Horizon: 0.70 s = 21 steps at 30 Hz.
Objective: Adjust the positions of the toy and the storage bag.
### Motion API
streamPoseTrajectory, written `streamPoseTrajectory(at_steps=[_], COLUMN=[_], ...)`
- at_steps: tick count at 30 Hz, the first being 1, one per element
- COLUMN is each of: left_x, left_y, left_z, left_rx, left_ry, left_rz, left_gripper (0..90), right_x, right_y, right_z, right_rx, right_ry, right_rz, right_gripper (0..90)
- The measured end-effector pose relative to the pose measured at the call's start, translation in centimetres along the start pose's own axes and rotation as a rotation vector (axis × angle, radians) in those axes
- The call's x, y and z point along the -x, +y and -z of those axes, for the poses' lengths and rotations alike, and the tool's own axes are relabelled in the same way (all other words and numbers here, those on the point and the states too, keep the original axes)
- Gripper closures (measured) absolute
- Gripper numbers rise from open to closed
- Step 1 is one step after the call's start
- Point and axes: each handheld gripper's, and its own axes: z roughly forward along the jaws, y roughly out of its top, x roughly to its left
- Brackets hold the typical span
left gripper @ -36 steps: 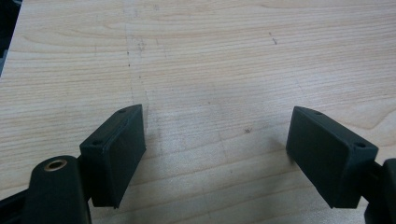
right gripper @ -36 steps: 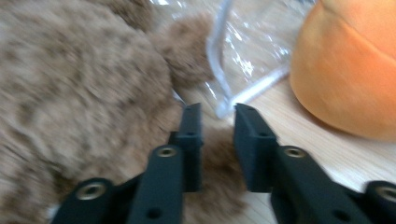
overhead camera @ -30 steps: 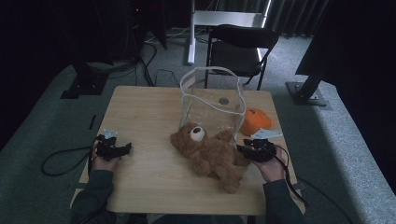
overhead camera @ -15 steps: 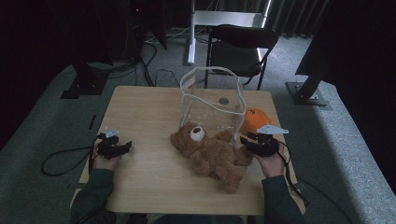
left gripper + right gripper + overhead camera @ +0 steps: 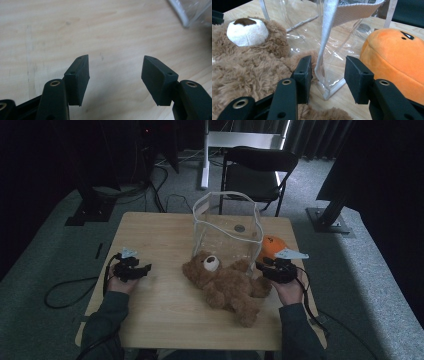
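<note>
Left gripper (image 5: 116, 80): jaws wide over bare counter (image 5: 50, 30).
Right gripper (image 5: 327, 78): jaws wide, framing clear bag (image 5: 332, 75) corner between teddy (image 5: 244, 57) and orange plush (image 5: 397, 62).

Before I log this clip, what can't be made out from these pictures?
- Orange plush toy: cut off by the right edge of the right gripper view; in the high view the clear bag and the right gripper cover part of it.
- Small round thing in the bag: too small and dim to identify.
- Teddy bear: its face is too small in the high view and cropped in the right gripper view.
</note>
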Motion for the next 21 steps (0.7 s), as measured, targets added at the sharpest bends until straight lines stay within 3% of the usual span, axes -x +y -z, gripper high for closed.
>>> streamPoseTrajectory(at_steps=[5,14,21], left_x=[0.6,2.0,3.4], left_y=[1.7,4.4,6.1], left_z=[-0.2,-1.0,-1.7], left_rx=[0.011,0.055,0.076], left_ry=[-0.023,-0.07,-0.093], left_rz=[-0.036,-0.061,-0.088], left_gripper=[39.1,45.5,48.2], right_x=[0.0,-0.4,-0.3], right_y=[0.3,1.0,1.3], right_z=[-0.2,-0.7,-1.0], right_rx=[0.019,0.022,0.032], right_ry=[0.031,0.04,0.048], right_rz=[-0.017,0.0,-0.013], right_gripper=[53.8,54.2,56.3])
